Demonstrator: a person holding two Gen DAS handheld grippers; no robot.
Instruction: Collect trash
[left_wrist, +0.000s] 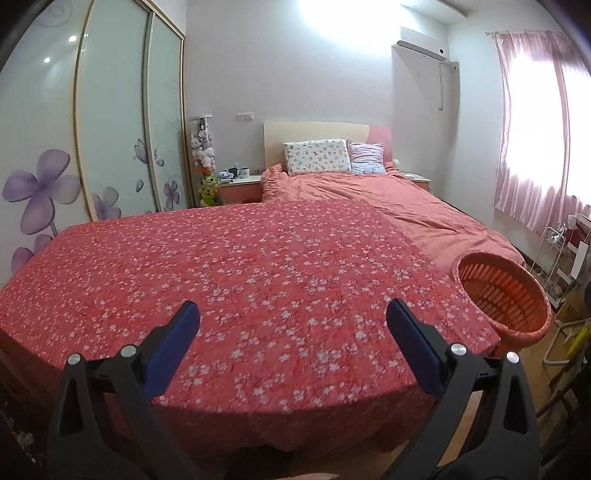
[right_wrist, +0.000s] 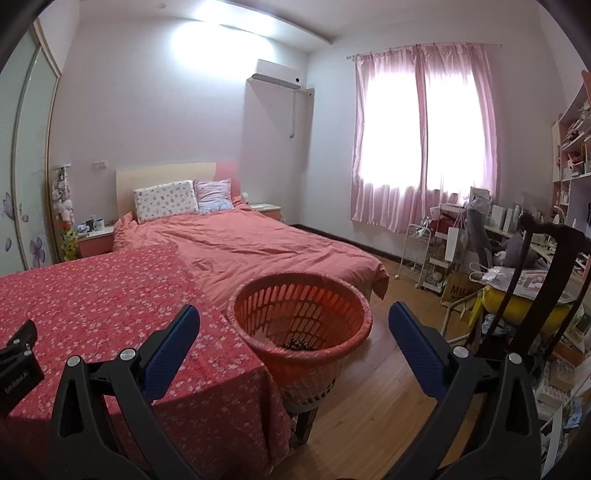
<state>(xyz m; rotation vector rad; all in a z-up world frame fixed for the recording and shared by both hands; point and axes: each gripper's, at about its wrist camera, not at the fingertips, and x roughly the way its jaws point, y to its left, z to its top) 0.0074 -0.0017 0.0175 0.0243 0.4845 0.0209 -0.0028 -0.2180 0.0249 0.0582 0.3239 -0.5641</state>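
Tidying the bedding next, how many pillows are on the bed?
2: a floral white pillow against the headboard, and a pink striped pillow touching its right side.

A home bedroom: a made bed (right_wrist: 258, 243) with pillows (right_wrist: 166, 201), sliding wardrobe (left_wrist: 110, 110) and pink curtains (right_wrist: 424, 140).

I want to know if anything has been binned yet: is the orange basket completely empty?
No, the right wrist view shows a small dark clump lying at the bottom of the basket.

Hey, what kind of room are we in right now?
A bedroom, clearly lived in: a made bed with two pillows against a headboard, a sliding-door wardrobe, and a cluttered desk by the window.
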